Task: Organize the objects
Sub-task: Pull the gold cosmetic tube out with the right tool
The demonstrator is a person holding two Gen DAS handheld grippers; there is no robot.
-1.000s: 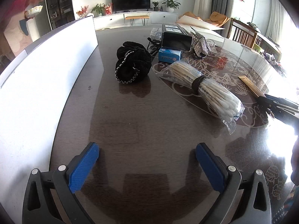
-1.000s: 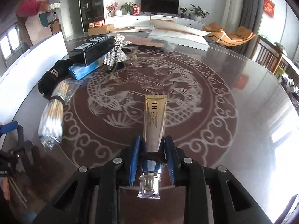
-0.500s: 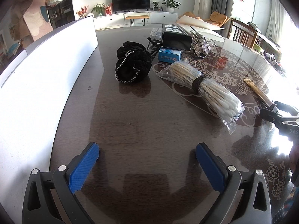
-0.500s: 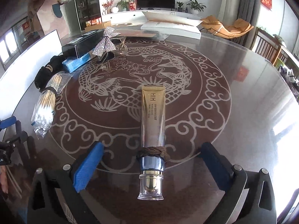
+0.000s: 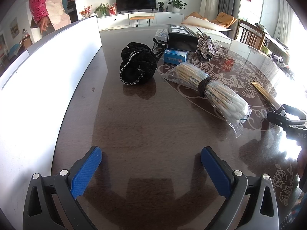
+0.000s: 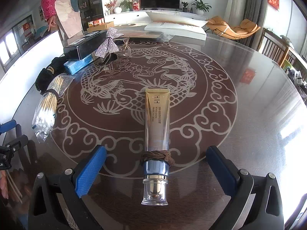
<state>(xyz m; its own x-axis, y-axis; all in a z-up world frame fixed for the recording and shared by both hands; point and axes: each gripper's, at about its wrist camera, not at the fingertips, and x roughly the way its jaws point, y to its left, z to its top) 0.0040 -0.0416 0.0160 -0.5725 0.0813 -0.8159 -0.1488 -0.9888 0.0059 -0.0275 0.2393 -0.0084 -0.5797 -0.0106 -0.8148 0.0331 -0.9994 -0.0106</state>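
A sec ago my right gripper (image 6: 156, 170) was clamped on the eye-cream tube (image 6: 157, 126); now its jaws stand wide w/ the tube lying loose between them on the table (image 6: 239, 99), cap end toward me, touching neither pad. Left gripper (image 5: 151, 170) hangs wide open over bare wood, holding nothing. I'd say tube's placed, but cotton swab bundle (image 5: 209, 88), black pouch (image 5: 137, 68) & the boxes beyond aren't sorted yet.
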